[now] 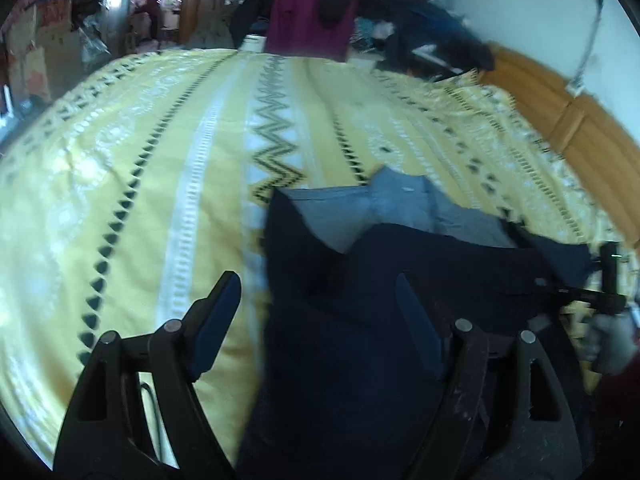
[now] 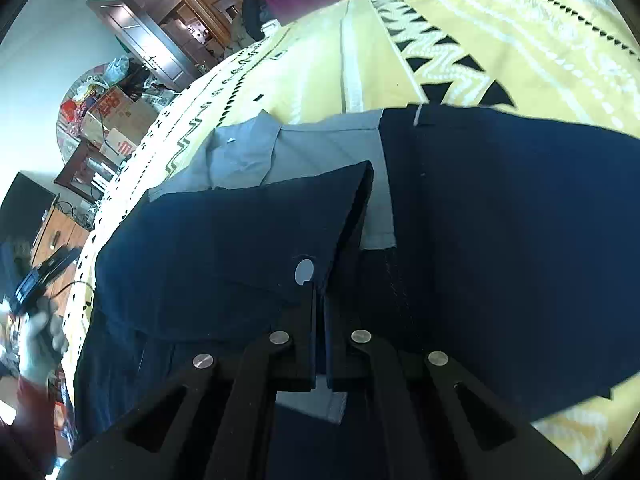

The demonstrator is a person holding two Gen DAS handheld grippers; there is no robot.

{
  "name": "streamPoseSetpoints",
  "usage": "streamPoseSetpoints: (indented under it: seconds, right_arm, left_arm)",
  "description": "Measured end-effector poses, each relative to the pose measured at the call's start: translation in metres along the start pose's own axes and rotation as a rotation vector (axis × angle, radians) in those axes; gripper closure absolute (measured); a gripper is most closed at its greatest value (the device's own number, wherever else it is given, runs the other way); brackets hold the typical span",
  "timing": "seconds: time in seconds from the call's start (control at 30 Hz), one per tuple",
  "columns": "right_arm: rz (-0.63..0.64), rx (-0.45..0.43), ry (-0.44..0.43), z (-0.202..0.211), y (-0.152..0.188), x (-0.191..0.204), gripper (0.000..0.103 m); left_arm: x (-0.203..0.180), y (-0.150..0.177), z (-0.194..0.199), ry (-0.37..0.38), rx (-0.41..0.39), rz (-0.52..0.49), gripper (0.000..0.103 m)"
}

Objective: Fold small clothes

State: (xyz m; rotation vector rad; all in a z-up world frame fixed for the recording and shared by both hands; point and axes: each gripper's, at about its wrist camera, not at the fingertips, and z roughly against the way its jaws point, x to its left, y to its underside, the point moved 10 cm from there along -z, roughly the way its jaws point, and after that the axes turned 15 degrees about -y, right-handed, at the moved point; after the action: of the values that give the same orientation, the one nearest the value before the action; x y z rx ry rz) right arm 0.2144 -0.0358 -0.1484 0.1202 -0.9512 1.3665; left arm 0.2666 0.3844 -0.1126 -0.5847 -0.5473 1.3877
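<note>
Folding is partway, judging by the layers: a navy garment [image 2: 500, 220] with a grey lining or inner layer [image 2: 320, 148] lies spread on the bed [image 1: 160, 160], over a yellow patterned bedspread, and one navy flap [image 2: 224, 240] is already turned over onto the middle. Right hand-held gripper [image 2: 318, 300] is clamped tight on the edge of that flap, next to a small white round tag [image 2: 304, 271], so it has hold of cloth. Left hand-held gripper [image 1: 320, 300] stands wide, nothing between the fingers; its right finger sits over the navy cloth, its left finger over bare bedspread, at the garment's left edge. Looks like it is set to take that edge next, a guess only. Left to do, as far as I can judge: lay the flap flat, bring the other side in, then halve it. Grey collar-like end points away toward the far side of the bed in the left wrist view, so the long axis runs near-to-far from the person. Blurry, exact garment type unclear.
</note>
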Motion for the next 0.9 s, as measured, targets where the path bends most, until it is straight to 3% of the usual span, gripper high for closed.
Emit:
streamPoseSetpoints:
  seconds: [0.03,0.13,0.2,0.27,0.37,0.43,0.57,0.73,0.8,0.9]
  right_arm:
    - [0.004,-0.001,0.009,0.007,0.004,-0.003,0.099]
    - [0.077,0.086,0.118,0.012,0.024,-0.008,0.09]
    - [0.154,0.091,0.178,0.024,0.023,0.003,0.082]
    - [0.199,0.04,0.182,0.042,0.013,0.021,0.072]
    - [0.206,-0.004,0.102,0.045,0.001,0.048,0.066]
    - [0.195,0.006,0.045,0.03,-0.001,0.064,0.065]
    - [0.205,0.036,-0.055,-0.014,-0.001,0.111,0.063]
    - [0.265,0.092,-0.185,-0.062,-0.003,0.183,0.061]
    - [0.315,0.11,-0.213,-0.081,-0.009,0.211,0.053]
    - [0.354,0.126,-0.25,-0.097,-0.018,0.237,0.05]
  left_arm:
    - [0.005,-0.001,-0.004,-0.012,0.01,0.01,0.025]
    - [0.014,0.006,0.004,0.06,0.04,0.07,0.026]
    - [0.012,0.021,0.028,0.097,0.025,0.024,0.026]
    - [0.012,0.042,0.047,0.103,0.019,-0.037,0.025]
    - [0.021,0.077,0.049,-0.018,0.074,-0.168,0.026]
    - [0.019,0.095,0.046,-0.053,0.102,-0.234,0.026]
    - [0.022,0.096,0.026,-0.16,0.072,-0.282,0.026]
    - [0.015,0.112,-0.004,-0.233,0.108,-0.408,0.028]
    - [0.017,0.112,-0.001,-0.248,0.077,-0.405,0.027]
    - [0.032,0.106,0.0,-0.291,0.056,-0.335,0.028]
